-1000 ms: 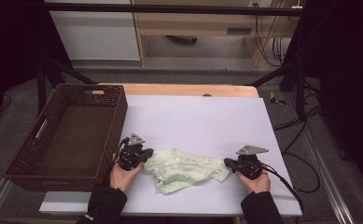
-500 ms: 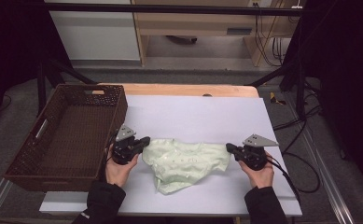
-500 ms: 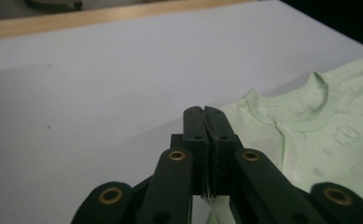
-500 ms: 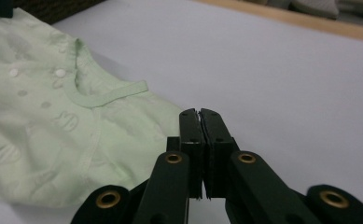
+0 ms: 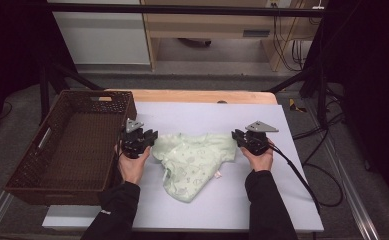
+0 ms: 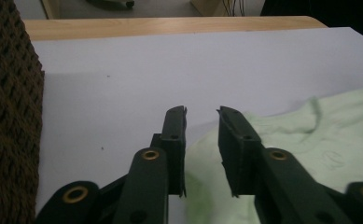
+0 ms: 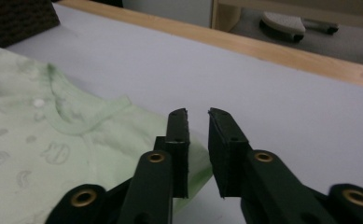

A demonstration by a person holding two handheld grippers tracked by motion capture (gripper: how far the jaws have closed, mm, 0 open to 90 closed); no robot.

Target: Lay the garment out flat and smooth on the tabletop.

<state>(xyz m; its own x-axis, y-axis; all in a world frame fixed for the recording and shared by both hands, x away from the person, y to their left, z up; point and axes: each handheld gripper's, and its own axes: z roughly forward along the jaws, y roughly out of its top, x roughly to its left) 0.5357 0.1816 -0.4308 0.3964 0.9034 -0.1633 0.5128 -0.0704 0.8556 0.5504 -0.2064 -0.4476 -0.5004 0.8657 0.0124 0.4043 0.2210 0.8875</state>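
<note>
A small pale-green baby garment of soft printed cotton [image 5: 194,162] lies spread across the middle of the lilac-grey tabletop [image 5: 207,117], its upper edge pulled out sideways between the two hands and its lower part hanging toward the near edge in a loose point. The left tool [image 5: 149,136] sits at the cloth's left corner, between it and the dark brown woven basket [image 5: 67,150]; its jaws have just been opening, and the left gripper view shows a clear gap with only the garment's edge lying below, nothing pinched. The right tool [image 5: 238,136] is at the opposite corner, its jaws likewise just parted; the right gripper view shows them above the cloth's corner, not pressing on it.

The step in hand looks like letting go after stretching the garment flat. To do it well, both tools should lift straight off with the jaws fully clear, so no fold is dragged along. The lower point appears crumpled; the next grips would best take that hem and draw it toward the person.
</note>
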